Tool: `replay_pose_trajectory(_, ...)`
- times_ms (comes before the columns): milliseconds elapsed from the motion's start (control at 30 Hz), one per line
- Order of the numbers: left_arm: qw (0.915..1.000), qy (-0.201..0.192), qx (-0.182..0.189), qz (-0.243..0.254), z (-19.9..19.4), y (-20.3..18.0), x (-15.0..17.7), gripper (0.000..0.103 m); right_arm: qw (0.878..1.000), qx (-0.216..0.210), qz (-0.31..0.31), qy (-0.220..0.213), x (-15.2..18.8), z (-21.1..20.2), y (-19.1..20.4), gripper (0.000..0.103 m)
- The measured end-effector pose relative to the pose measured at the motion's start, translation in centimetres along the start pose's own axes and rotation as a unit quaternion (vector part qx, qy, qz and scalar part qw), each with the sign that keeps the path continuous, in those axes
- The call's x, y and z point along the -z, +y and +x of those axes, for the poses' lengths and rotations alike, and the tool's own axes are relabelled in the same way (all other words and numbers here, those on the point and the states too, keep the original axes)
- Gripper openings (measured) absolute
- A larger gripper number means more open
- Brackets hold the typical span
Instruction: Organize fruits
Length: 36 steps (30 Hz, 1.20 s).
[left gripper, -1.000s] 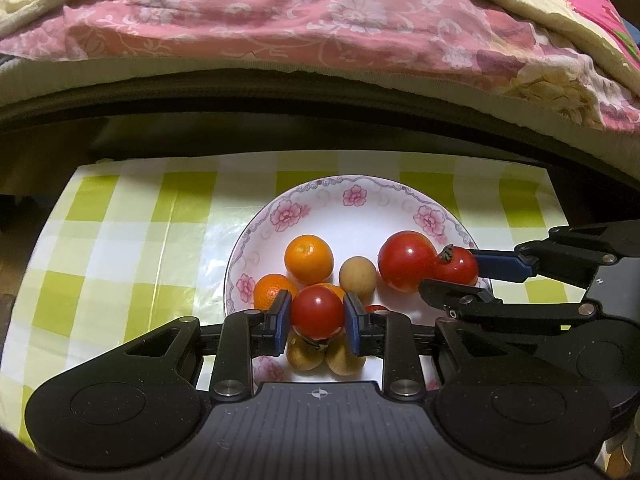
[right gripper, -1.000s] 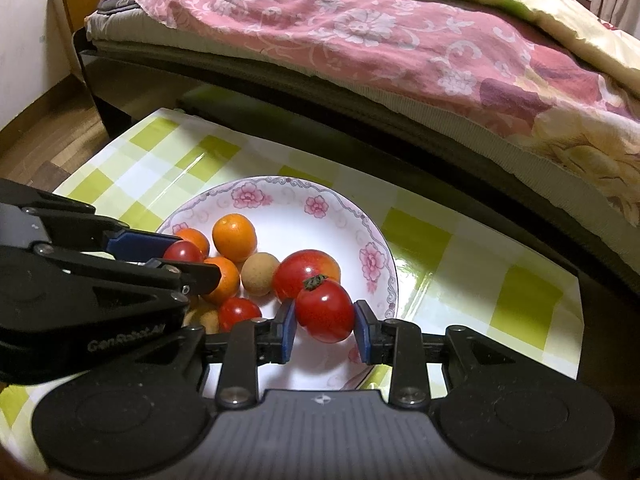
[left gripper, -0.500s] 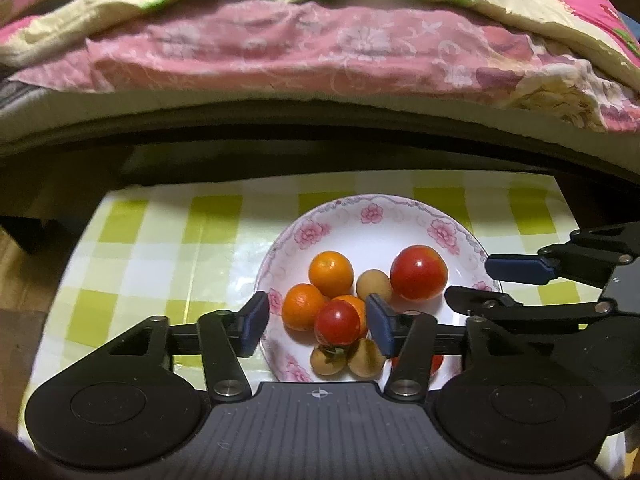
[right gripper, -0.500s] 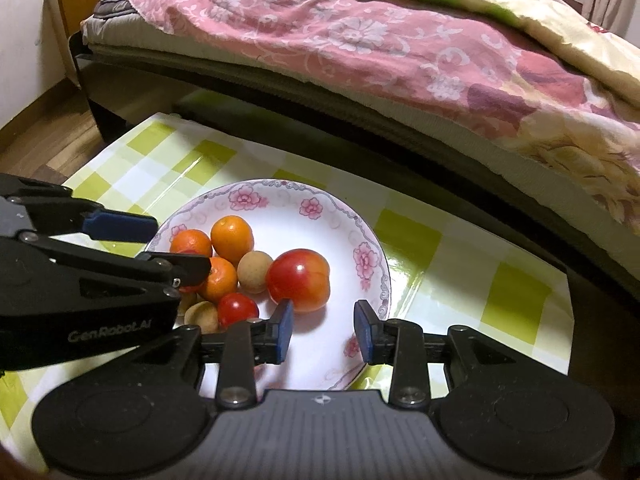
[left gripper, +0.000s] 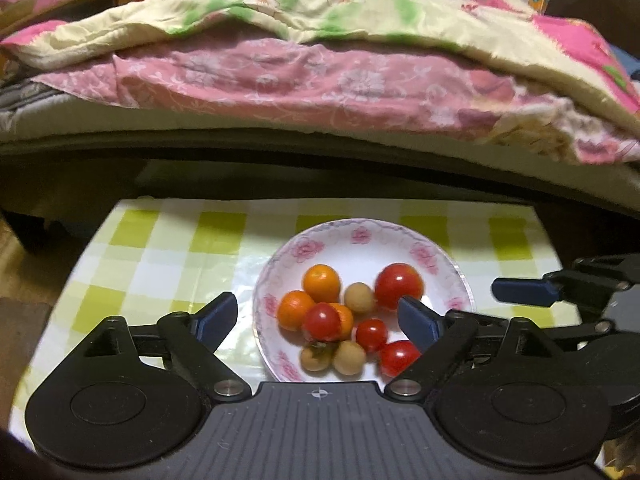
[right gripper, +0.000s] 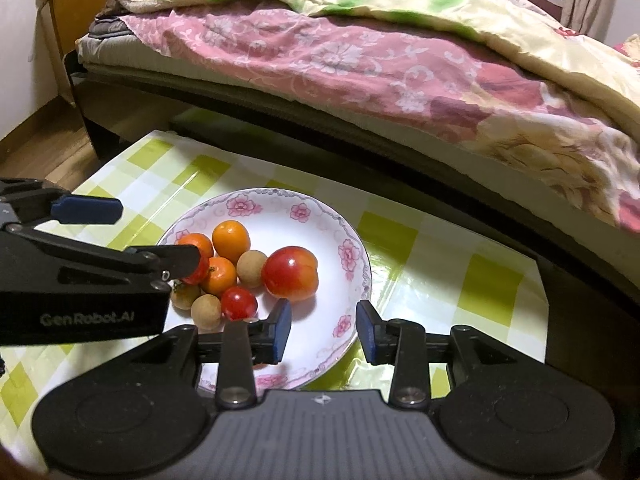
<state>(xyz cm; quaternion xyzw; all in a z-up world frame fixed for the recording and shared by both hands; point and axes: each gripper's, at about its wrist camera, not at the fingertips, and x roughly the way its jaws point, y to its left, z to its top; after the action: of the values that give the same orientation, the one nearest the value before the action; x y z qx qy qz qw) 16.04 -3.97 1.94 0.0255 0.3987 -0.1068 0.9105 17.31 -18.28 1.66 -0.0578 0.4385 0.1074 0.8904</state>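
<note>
Checked yellow-green cloth (left gripper: pixel 168 256) is covering the low table beside a bed, and both grippers are hovering over its near side. Nearest in the left wrist view, the left gripper (left gripper: pixel 316 316) is opening its jaws wide, nothing pinched between them, its blue pads (left gripper: pixel 416 318) standing either side of the plate's near half. In the right wrist view the right gripper (right gripper: pixel 323 330) is also opening, jaws partly spread and empty, over the bare white near-right part of the plate (right gripper: pixel 320 220). That flowered plate is sitting on the cloth and holding all the fruit. At its near edge a small tomato (left gripper: pixel 398 356) is lying beside two tan longans (left gripper: pixel 349 357), one with a bit of green stem on it. Just behind them another small tomato (left gripper: pixel 371 334) is resting, and a third tomato (left gripper: pixel 322 321) is sitting on top of the oranges (left gripper: pixel 295 309), touching them. Further back a round orange (left gripper: pixel 321 282), a lone longan (left gripper: pixel 360 297) and the big tomato (left gripper: pixel 399 285) are standing in a loose row, the longan between the other two. Beyond the plate the cloth is running to the table's far edge. Behind that a dark bed frame (right gripper: pixel 280 120) is rising, with a pink flowered quilt (right gripper: pixel 340 56) hanging over it and a cream and green blanket (left gripper: pixel 320 8) lying on top.
</note>
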Motion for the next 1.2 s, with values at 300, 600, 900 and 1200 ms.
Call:
replay_pose_trajectory(300,0.9997,-0.014,-0.022,-0.001,-1.4,0.2,1.5,0.096,1.000,0.015,-0.002,-0.011,1.0,-1.9,0.8,0.044)
replay_pose_trajectory(600,0.9984,-0.034,-0.044,0.005,-3.0,0.4,2.9,0.103,0.999,0.036,0.029,-0.019,2.5,-3.8,0.2,0.045)
replay_pose_trajectory(900,0.9987,-0.019,-0.047,-0.001,-4.4,0.6,5.4,0.103,0.998,0.040,0.049,-0.026,4.2,-5.9,0.4,0.045)
replay_pose_trajectory(1200,0.9990,-0.025,-0.028,-0.026,-7.4,1.2,7.3,0.103,0.997,0.039,0.055,-0.039,6.2,-8.1,1.6,0.045)
